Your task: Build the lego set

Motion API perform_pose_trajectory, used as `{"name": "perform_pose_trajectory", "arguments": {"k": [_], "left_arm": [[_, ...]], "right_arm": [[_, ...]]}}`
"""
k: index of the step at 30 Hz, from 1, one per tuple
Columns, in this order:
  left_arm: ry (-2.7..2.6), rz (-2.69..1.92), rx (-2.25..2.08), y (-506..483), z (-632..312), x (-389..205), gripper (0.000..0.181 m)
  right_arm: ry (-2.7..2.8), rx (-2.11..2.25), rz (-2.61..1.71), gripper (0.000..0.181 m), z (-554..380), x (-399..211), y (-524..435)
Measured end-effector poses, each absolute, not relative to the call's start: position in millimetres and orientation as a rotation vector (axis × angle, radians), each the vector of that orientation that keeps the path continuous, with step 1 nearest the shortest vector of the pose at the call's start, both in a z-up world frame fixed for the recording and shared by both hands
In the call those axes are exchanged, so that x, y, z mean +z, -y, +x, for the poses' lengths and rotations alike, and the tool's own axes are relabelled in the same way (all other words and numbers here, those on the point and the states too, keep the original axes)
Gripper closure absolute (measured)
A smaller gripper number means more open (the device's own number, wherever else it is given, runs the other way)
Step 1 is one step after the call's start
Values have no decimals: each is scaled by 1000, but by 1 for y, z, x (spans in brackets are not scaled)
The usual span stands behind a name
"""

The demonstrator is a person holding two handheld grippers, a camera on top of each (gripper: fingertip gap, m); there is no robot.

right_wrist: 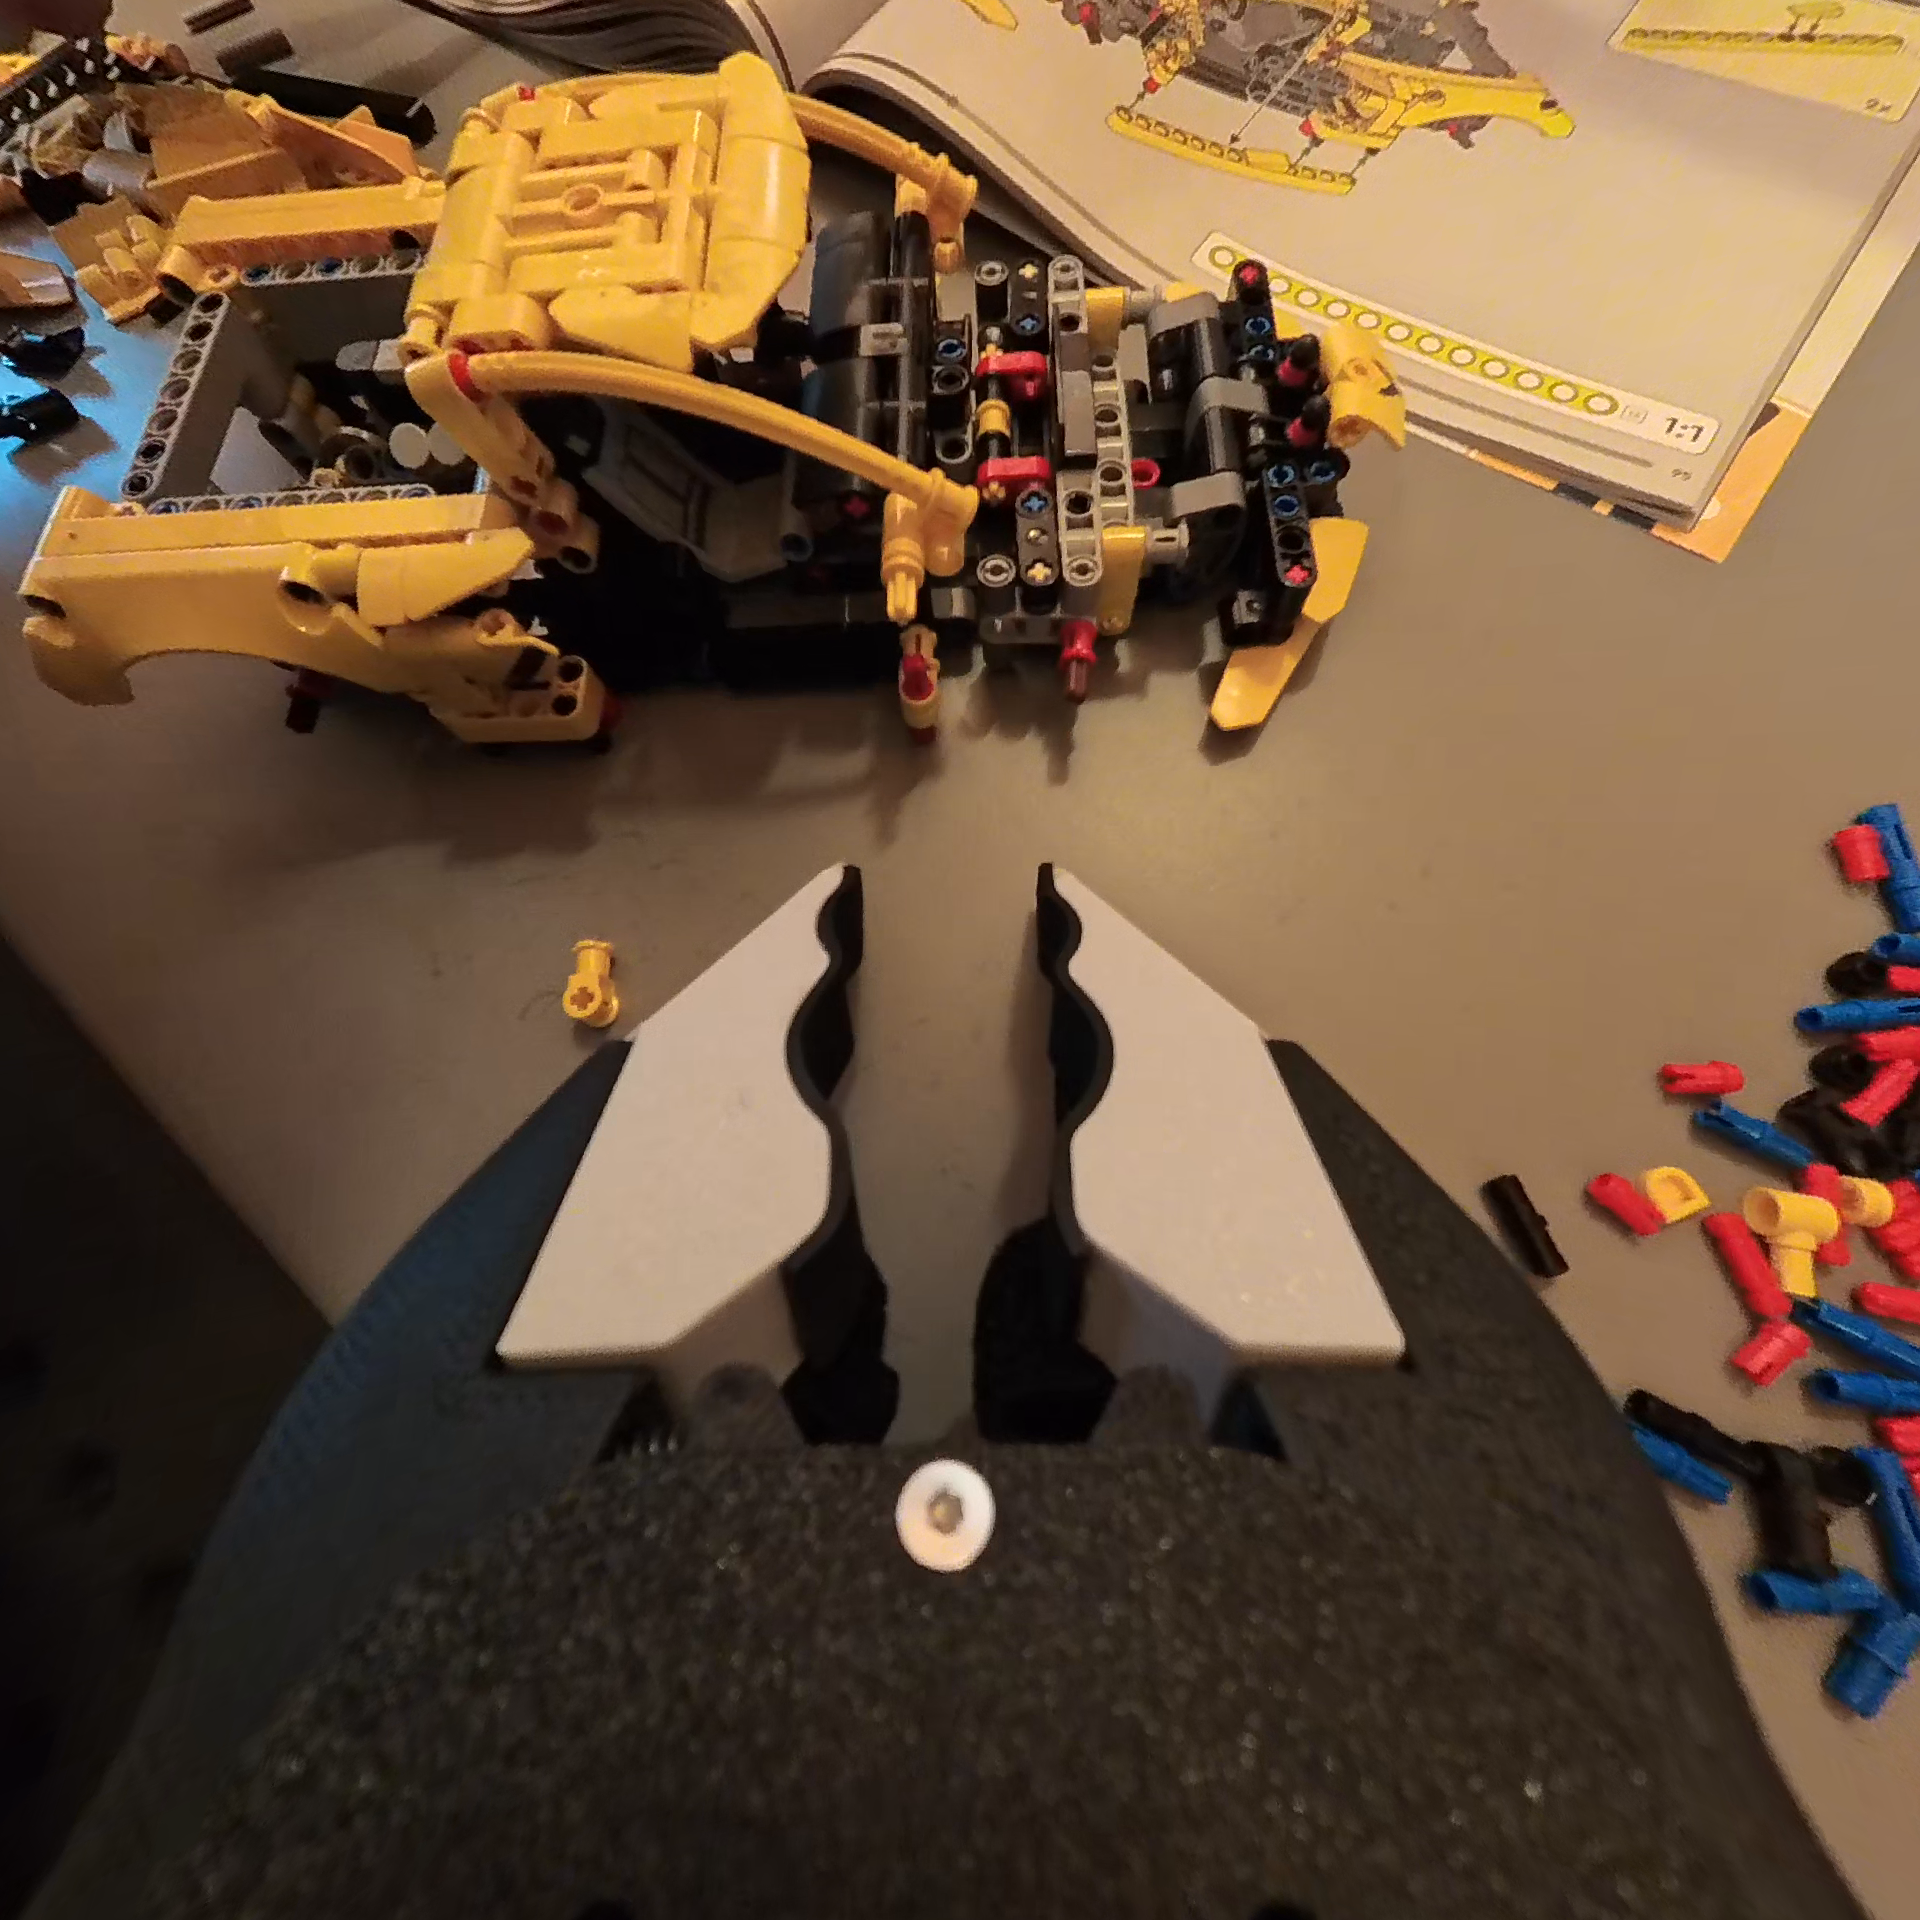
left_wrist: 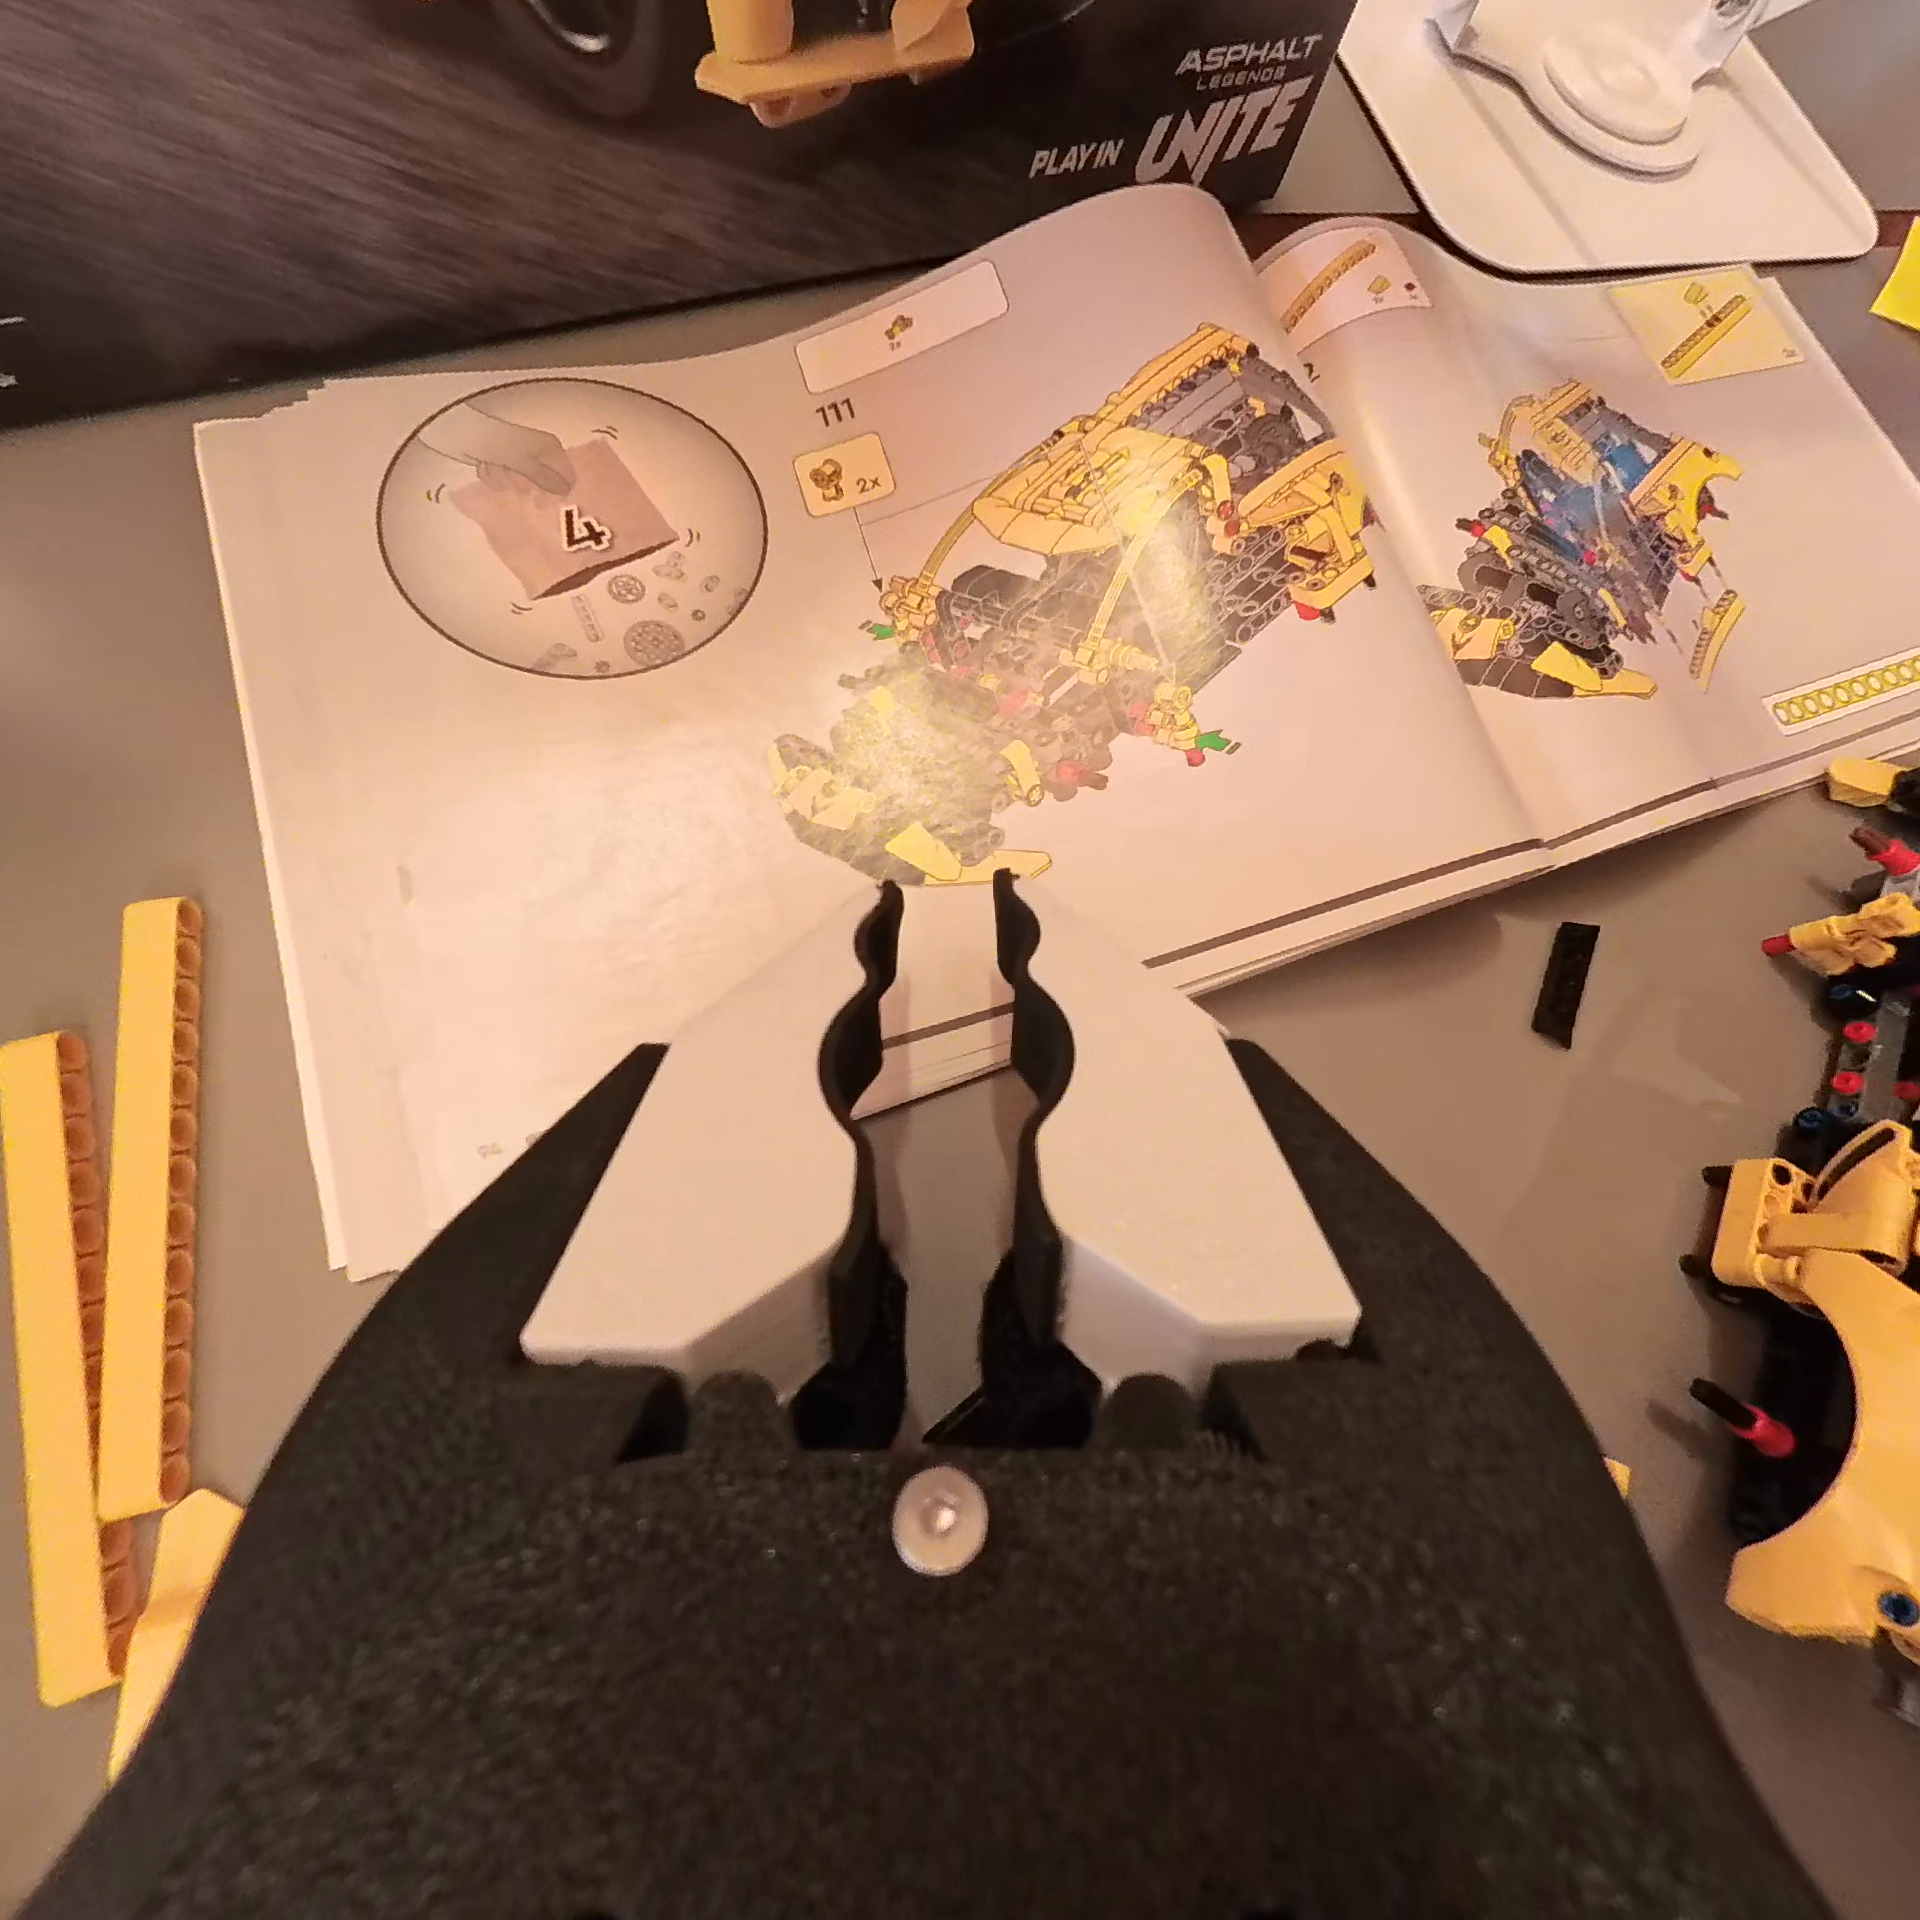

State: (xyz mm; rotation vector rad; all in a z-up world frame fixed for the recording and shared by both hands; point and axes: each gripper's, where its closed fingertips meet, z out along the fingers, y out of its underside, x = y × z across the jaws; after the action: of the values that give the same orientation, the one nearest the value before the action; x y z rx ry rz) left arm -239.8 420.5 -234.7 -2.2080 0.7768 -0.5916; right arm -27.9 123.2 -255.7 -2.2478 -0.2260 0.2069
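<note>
On the grey table (right_wrist: 1351,748), past the right gripper (right_wrist: 948,883): a half-built car (right_wrist: 665,416) in yellow, black and grey, lying near the far side, with two curved yellow hoses arching over its middle. Right gripper held above bare tabletop near the car, jaws spread with nothing between them. Just left of its left finger, a small yellow connector (right_wrist: 592,982) lying alone. At the right edge, a heap of blue, red, black and yellow pins (right_wrist: 1829,1247), with one black pin (right_wrist: 1522,1224) a little apart on its left. At the far right, touching the car's front, an open instruction booklet (right_wrist: 1507,208). In the left wrist view, the left gripper (left_wrist: 943,888) poised over the near edge of the same booklet (left_wrist: 644,831), jaws parted and holding nothing. To the left of it, two long yellow beams (left_wrist: 145,1195) lying side by side on the table. To the right, a small black plate (left_wrist: 1564,982) lying flat, and beyond it part of the car (left_wrist: 1829,1299) at the frame's edge. At the far side, a dark box (left_wrist: 520,156) behind the booklet and a white tray (left_wrist: 1621,135) to its right.
</note>
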Motion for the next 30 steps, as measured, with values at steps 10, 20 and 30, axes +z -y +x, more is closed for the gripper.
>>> {"name": "perform_pose_trajectory", "arguments": {"k": [10, 20, 30], "left_arm": [[-781, -2210, -596, -420, -239, -235, 164], [-782, -2209, -599, -419, -239, -235, 164], [-790, -2213, -605, -418, -237, -236, 164]], "right_arm": [[226, 207, -2255, 149, -28, -257, -123], [225, 209, -2258, 149, -28, -257, -123], [224, 211, -2258, 150, -28, -257, -123]]}}
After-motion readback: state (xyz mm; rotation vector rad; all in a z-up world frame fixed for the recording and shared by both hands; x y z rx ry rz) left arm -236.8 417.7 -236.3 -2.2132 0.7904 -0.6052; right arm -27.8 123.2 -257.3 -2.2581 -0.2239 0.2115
